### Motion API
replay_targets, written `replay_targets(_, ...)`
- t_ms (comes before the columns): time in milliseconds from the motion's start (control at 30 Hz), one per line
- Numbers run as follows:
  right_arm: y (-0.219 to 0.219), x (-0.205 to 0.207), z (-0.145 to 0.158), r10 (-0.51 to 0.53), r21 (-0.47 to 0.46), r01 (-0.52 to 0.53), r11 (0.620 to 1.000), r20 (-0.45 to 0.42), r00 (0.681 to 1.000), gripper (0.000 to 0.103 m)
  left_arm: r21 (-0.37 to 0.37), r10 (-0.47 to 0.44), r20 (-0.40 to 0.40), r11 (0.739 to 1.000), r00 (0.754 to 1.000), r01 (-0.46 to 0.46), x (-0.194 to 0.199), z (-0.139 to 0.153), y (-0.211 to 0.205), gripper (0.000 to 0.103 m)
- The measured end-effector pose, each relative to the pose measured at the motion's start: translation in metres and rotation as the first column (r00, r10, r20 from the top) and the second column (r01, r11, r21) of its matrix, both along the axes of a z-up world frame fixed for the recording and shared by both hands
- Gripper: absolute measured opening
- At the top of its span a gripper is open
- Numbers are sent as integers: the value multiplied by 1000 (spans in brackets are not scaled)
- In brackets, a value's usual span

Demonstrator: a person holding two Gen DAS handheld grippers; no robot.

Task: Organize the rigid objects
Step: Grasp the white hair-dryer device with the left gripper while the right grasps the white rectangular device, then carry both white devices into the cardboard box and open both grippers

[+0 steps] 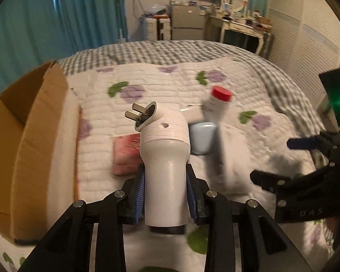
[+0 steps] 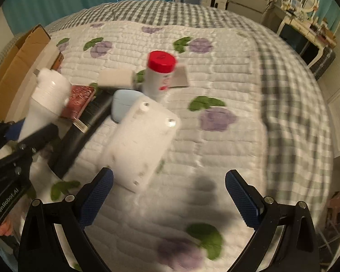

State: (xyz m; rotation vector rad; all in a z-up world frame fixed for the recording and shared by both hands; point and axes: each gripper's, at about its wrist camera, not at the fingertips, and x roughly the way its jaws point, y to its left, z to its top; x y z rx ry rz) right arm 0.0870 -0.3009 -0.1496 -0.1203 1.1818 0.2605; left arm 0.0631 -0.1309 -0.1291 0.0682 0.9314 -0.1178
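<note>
My left gripper (image 1: 165, 188) is shut on a white plug-in device (image 1: 164, 158) with two metal prongs, held above the quilt; it also shows in the right wrist view (image 2: 46, 99). My right gripper (image 2: 168, 195) is open and empty, just in front of a white plastic box (image 2: 140, 142) lying on the quilt. Behind it lie a light blue case (image 2: 122, 104), a white bottle with a red cap (image 2: 159, 72), a red packet (image 2: 79, 102), a black flat object (image 2: 88, 127) and a white block (image 2: 114, 78).
An open cardboard box (image 1: 34, 136) stands on the bed at the left. The floral quilt (image 2: 215, 158) covers a grey checked bedspread (image 2: 283, 72). A desk, mirror and drawers stand beyond the bed (image 1: 238, 25).
</note>
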Motion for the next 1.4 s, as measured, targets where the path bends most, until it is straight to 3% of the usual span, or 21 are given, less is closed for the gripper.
replay_targets(200, 22, 20, -16, -29, 83, 35, 996, -76, 997, 99, -25, 28, -31, 999, 999, -28, 9, -14, 14, 32)
replay_targets(500, 33, 52, -51, -116, 39, 124, 992, -159, 980, 100, -39, 38, -36, 998, 999, -40, 11, -16, 23, 32)
replay_targets(733, 61, 49, -64, 3, -24, -6, 1000, -114, 994, 94, -65, 32, -51, 997, 998, -35, 12, -14, 19, 32)
replay_targets(967, 58, 42, -52, 32, 16, -30, 999, -94, 995, 73, -63, 21, -48, 998, 999, -24, 5, -2, 11, 32)
replay_targets(1400, 51, -12, 3, 106, -61, -105, 993, 13, 994, 65, -76, 16, -27, 997, 1000, -18, -14, 23, 14, 32)
